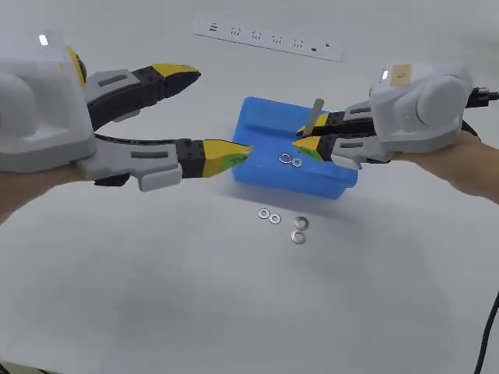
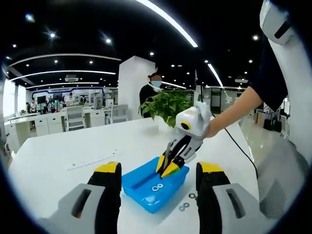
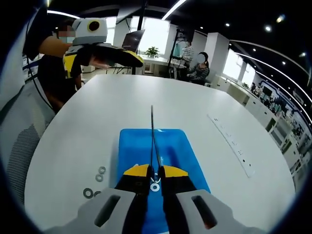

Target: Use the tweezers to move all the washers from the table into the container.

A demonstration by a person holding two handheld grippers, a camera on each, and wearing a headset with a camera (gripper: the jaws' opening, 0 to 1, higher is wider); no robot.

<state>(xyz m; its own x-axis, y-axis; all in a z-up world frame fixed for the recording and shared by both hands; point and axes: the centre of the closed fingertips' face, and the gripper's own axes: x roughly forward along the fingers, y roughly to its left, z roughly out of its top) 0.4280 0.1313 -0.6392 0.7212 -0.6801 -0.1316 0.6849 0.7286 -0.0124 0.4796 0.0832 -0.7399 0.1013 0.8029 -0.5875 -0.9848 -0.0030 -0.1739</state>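
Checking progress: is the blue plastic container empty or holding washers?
Not empty: two small metal washers lie inside the blue plastic container; four other washers lie on the white table beside it.

open office: white table point(image 1: 234, 312), dark ceiling point(image 2: 97, 19) with strip lights point(image 2: 168, 21), white pillar point(image 2: 131, 83), potted plant point(image 2: 168, 105)

washers point(image 1: 301, 223) 6 | container point(image 1: 265, 125) 1 | tweezers point(image 1: 314, 115) 1 | pwr strip point(image 1: 265, 36) 1

Head view: from above, looking fwd & down onto the table point(image 1: 234, 312), fairly near, blue container point(image 1: 288, 183) mid-frame. Left gripper view: low over the table, facing across the container twd the right gripper point(image 2: 165, 170). Right gripper view: opposite way, close over the container, facing the left gripper point(image 3: 124, 58); shared across all three: container, loose washers point(image 1: 300, 224).
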